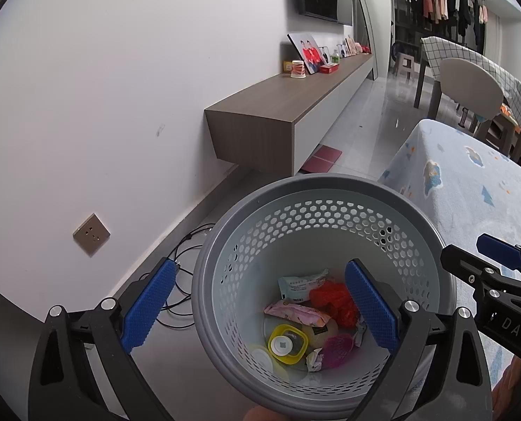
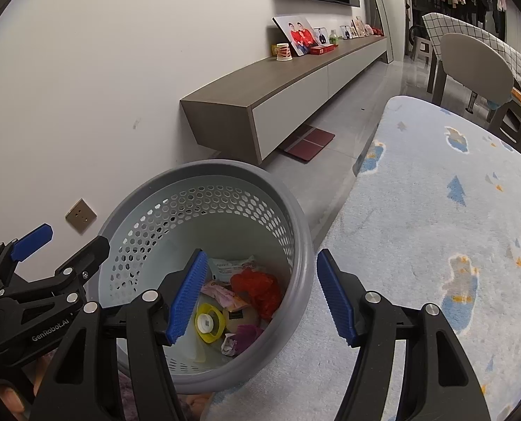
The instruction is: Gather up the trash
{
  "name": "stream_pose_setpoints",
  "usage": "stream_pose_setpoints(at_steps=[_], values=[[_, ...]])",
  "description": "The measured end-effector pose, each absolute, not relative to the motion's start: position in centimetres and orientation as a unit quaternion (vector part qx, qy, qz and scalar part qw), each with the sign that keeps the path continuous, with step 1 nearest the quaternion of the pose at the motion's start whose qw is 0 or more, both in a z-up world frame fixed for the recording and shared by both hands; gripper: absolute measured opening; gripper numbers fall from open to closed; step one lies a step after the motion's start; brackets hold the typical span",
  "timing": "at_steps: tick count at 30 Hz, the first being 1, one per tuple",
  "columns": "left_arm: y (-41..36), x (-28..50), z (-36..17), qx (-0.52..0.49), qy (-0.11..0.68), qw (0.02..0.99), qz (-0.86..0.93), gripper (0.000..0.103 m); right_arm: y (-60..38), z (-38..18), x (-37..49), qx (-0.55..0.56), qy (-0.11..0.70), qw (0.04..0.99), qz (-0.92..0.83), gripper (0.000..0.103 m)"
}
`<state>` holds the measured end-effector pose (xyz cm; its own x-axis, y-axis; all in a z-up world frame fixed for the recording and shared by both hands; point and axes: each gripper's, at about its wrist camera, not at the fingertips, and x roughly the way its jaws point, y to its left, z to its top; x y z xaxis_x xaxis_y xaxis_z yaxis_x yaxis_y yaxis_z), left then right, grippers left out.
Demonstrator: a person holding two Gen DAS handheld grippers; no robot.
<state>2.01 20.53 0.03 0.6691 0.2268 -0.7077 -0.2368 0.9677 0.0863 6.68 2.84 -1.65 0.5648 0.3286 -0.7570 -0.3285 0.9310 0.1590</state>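
A grey perforated waste basket (image 1: 411, 210) stands on the floor at the rug's edge; it also shows in the right wrist view (image 2: 295, 210). Inside lie several pieces of trash: a red crumpled wrapper (image 1: 334, 298), a pink packet (image 1: 295, 314), a yellow lid (image 1: 286, 343), a purple wrapper (image 1: 337, 351). My left gripper (image 1: 260, 305) is open and straddles the basket's left rim, one finger inside. My right gripper (image 2: 260, 296) is open and straddles the right rim. Both are empty.
A light blue patterned rug (image 2: 435, 228) lies right of the basket. A low wall cabinet (image 1: 278, 112) with photos and a paper cup (image 1: 298, 69) runs along the white wall. Black cables (image 1: 187, 263) lie on the floor left. Chair and table (image 1: 471, 80) stand far right.
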Motion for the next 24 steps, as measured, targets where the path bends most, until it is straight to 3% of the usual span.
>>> stream_pose_setpoints(at_steps=[24], values=[[20.70,1.97,0.12,-0.005,0.386,0.912,0.140,0.097,2.68,-1.61,6.57,-0.006,0.427,0.886,0.182,0.063]])
